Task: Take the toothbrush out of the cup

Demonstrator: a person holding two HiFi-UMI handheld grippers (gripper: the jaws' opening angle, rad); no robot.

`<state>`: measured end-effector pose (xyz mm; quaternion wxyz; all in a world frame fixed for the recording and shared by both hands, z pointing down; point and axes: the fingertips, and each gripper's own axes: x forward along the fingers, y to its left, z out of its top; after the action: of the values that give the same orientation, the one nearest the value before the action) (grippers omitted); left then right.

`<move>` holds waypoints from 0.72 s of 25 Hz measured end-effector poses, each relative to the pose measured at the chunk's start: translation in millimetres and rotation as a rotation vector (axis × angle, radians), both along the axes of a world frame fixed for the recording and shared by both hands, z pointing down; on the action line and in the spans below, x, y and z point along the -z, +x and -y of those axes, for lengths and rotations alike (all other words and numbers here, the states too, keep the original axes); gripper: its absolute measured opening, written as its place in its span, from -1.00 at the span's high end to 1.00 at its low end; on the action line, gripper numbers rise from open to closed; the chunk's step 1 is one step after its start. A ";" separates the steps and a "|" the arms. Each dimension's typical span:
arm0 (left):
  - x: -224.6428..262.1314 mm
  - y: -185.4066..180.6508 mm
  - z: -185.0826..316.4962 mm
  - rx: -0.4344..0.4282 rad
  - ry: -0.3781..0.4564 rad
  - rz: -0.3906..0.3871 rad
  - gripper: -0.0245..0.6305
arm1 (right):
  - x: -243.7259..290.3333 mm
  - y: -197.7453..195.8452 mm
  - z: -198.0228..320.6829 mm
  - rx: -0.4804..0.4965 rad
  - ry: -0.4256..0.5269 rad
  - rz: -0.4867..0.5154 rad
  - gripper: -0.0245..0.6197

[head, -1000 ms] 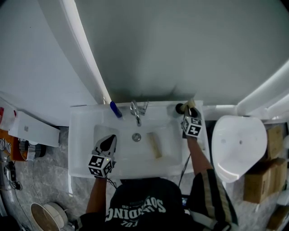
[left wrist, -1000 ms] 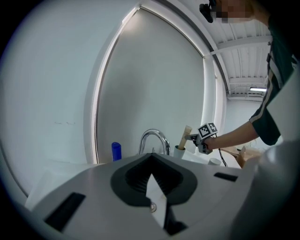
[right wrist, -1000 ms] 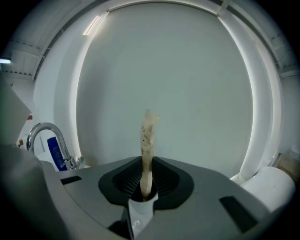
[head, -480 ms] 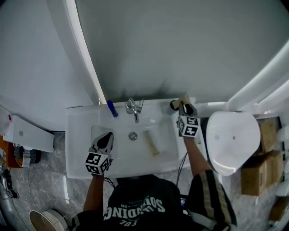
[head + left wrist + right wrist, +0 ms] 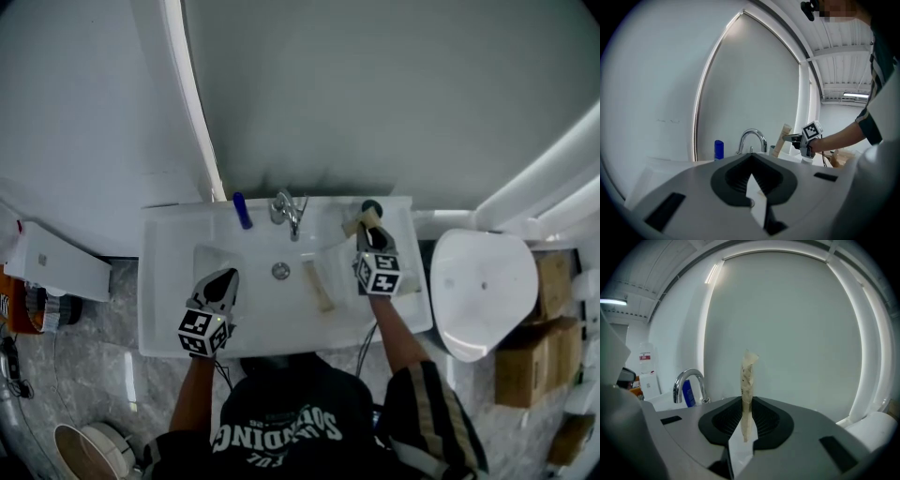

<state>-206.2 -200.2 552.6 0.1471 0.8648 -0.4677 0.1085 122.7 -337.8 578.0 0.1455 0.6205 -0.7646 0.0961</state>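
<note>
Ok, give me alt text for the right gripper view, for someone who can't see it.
The right gripper is shut on a paper-wrapped toothbrush, which stands upright between its jaws against a pale wall. To the left are a chrome faucet and a blue bottle; no cup is in this view.

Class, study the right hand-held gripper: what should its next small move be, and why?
Probably lower the wrapped toothbrush toward the sink and let go: the right hand-held gripper is shut on it, and its lower end shows free, outside the cup.
</note>
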 end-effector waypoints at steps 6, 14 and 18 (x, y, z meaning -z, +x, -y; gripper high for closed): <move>-7.5 -14.0 -6.9 0.023 -0.021 0.000 0.93 | -46.6 -44.6 -20.2 0.080 -0.095 -0.001 0.73; -17.2 -18.9 -11.4 0.051 -0.047 0.006 0.93 | -105.7 -88.3 -40.9 0.190 -0.246 0.024 0.73; -19.0 -17.2 -9.3 0.062 -0.057 0.011 0.93 | -138.9 -104.6 -52.8 0.224 -0.361 0.103 0.73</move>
<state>-223.5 -190.9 571.7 0.1721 0.8448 -0.4918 0.1219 18.1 -285.0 717.0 0.2248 0.4900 -0.8054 0.2465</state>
